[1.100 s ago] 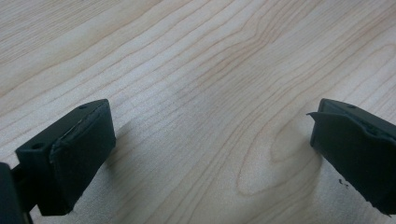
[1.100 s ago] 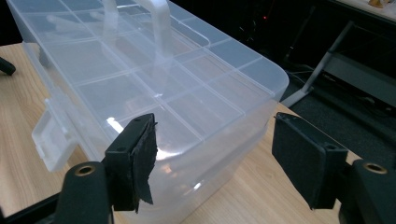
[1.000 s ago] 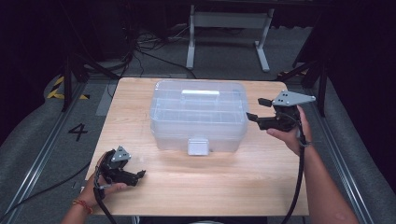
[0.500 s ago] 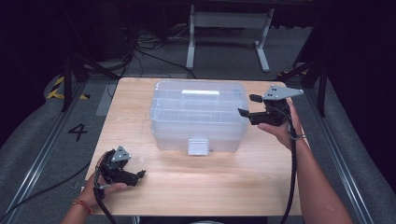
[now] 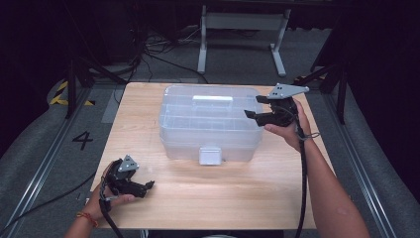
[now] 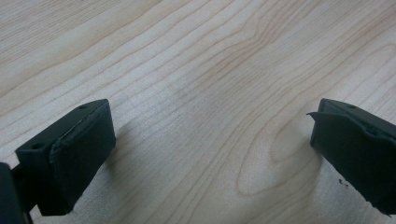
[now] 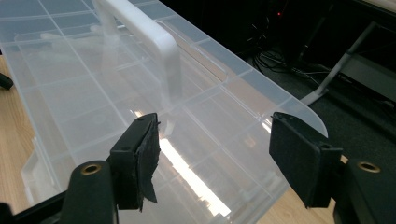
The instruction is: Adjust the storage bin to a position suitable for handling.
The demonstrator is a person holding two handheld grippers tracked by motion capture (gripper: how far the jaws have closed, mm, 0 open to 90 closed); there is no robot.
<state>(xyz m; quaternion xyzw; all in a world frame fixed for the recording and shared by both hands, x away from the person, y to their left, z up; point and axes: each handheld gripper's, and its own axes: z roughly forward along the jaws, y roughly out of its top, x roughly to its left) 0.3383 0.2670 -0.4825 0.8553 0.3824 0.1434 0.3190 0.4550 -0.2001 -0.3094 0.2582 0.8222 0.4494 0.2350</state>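
Note:
A clear plastic organiser box [image 5: 208, 126] sits shut in the middle of the wooden table [image 5: 223, 198], with a white handle [image 5: 212, 98] on its lid and a white latch [image 5: 210, 155] at the front. My right gripper [image 5: 253, 106] hovers at the box's right end, open. Its jaws have just been closing a little, with nothing pressed between them. In the right gripper view, the right gripper [image 7: 215, 154] stands above the lid [image 7: 93, 93], near the handle [image 7: 149, 37]. My left gripper [image 5: 146, 187] rests open near the table's front left, and bare wood lies between the left gripper's [image 6: 210, 140] fingers.
Beyond the table's far edge a grey metal stand [image 5: 242, 25] and loose cables lie on the dark floor. A floor mark "4" [image 5: 82, 140] and a rail run along the left. Bare wood stretches in front of the box.
My right gripper has moved left, from beside the table's right edge to the box's right end. The left gripper has stayed where it was.

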